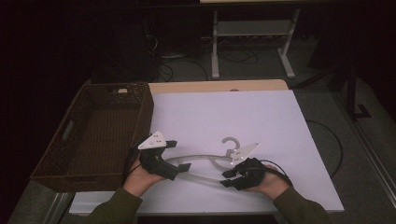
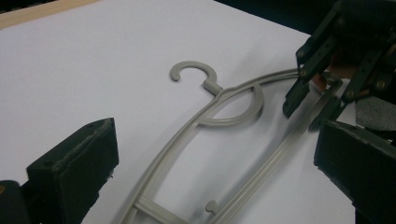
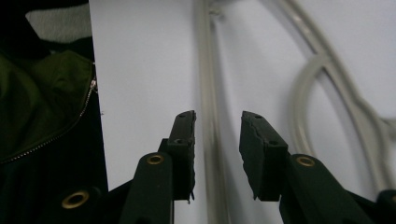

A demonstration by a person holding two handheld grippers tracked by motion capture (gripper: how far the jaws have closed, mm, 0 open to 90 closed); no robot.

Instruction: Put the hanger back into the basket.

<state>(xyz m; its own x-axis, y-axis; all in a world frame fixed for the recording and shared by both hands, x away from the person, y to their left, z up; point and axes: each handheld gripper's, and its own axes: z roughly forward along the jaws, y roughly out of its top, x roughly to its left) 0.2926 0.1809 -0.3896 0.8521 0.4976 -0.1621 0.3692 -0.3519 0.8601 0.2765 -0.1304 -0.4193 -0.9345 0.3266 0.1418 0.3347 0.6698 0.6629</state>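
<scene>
High view: a grey plastic clothes hanger [image 1: 205,163] lies flat on the white sheet [image 1: 224,116] near the table's six o'clock edge, hook toward twelve. The right gripper [image 1: 227,178], at its four o'clock end, straddles the lower bar, jaws parted, pads clear of it. The left gripper [image 1: 179,155], at nine o'clock, stands spread wide over the other end. A wicker basket [image 1: 74,140] sits farther out at nine o'clock.

A grey plastic hanger [image 1: 205,164] lies flat on the white surface [image 1: 261,116], right of the wicker basket [image 1: 93,135], hook pointing away.
</scene>
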